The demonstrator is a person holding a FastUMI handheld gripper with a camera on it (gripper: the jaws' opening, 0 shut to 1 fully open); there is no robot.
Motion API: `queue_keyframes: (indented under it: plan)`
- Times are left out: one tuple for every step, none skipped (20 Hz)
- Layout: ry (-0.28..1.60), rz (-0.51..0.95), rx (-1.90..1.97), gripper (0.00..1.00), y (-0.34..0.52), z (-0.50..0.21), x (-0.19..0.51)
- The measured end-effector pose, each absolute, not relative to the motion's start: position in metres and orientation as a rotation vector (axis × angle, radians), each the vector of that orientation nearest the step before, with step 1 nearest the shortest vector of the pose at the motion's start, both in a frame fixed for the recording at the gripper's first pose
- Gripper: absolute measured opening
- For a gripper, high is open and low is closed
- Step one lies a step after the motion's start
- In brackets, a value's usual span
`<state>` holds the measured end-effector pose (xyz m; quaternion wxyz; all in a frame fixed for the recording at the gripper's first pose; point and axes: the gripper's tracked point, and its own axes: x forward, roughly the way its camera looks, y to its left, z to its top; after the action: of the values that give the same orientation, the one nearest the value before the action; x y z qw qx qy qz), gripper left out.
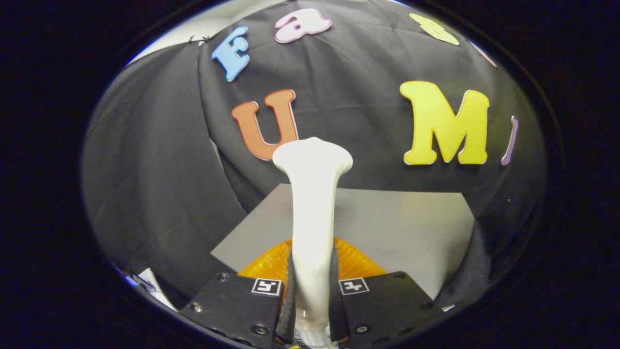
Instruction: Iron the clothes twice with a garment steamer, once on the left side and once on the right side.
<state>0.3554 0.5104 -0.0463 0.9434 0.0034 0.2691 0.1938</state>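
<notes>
Between the fingers of the gripper (312, 295) stood the white garment steamer (312, 213), both fingers pressed narrow against its handle, its flared head rising beyond them toward the black cloth wall (160, 160). Just behind the handle sat an orange ribbed part (358, 264), and beyond that a grey board (411, 228). No garment could be seen, so by my judgement both passes remained. Square coded markers (266, 286) on the fingers carried no readable writing.
</notes>
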Motion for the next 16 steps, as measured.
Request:
queue_keyframes:
  plan:
    - [0.525,0.403,0.007,0.30,0.501,-0.033,0.338]
    - [0.500,0.413,0.009,0.30,0.493,-0.022,0.323]
    - [0.477,0.422,0.013,0.30,0.486,-0.011,0.309]
    - [0.447,0.429,0.015,0.30,0.475,0.002,0.291]
    - [0.420,0.430,0.022,0.30,0.463,0.014,0.276]
    - [0.393,0.425,0.035,0.30,0.448,0.024,0.260]
    - [0.373,0.409,0.042,0.30,0.432,0.030,0.245]
    - [0.357,0.388,0.047,0.30,0.416,0.034,0.230]
    - [0.345,0.374,0.051,0.30,0.402,0.040,0.218]
    - [0.330,0.362,0.050,0.30,0.387,0.048,0.206]
    - [0.311,0.349,0.049,0.30,0.371,0.056,0.195]
    - [0.288,0.328,0.045,0.30,0.355,0.065,0.188]
    - [0.260,0.300,0.040,0.30,0.336,0.075,0.180]
    - [0.232,0.272,0.031,0.30,0.317,0.084,0.174]
    - [0.206,0.248,0.022,0.30,0.298,0.095,0.168]
    - [0.183,0.225,0.015,0.30,0.281,0.106,0.160]
